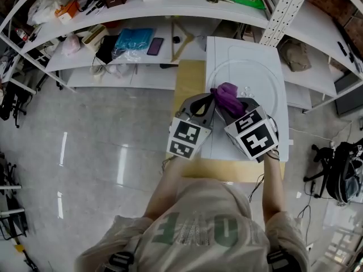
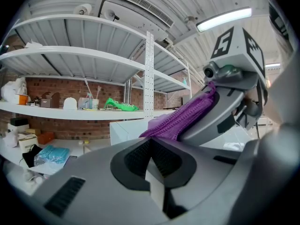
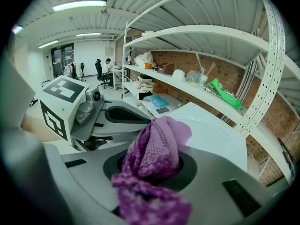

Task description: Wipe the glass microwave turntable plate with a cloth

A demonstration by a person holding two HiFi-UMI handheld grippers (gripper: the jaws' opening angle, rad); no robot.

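The right gripper is clamped on a bunched purple cloth, over the near-left part of the glass turntable plate. The plate lies flat across the middle of the white surface. The left gripper sits just beside, jaws together on nothing. To wipe well, the cloth's free wad probably wants pressing flat onto the glass and sweeping in overlapping arcs out to the rim, while the left gripper steadies the plate's near edge against sliding.

Workshop-like lab; cluttered white metal shelving; brick wall; office chair; polished grey floor.
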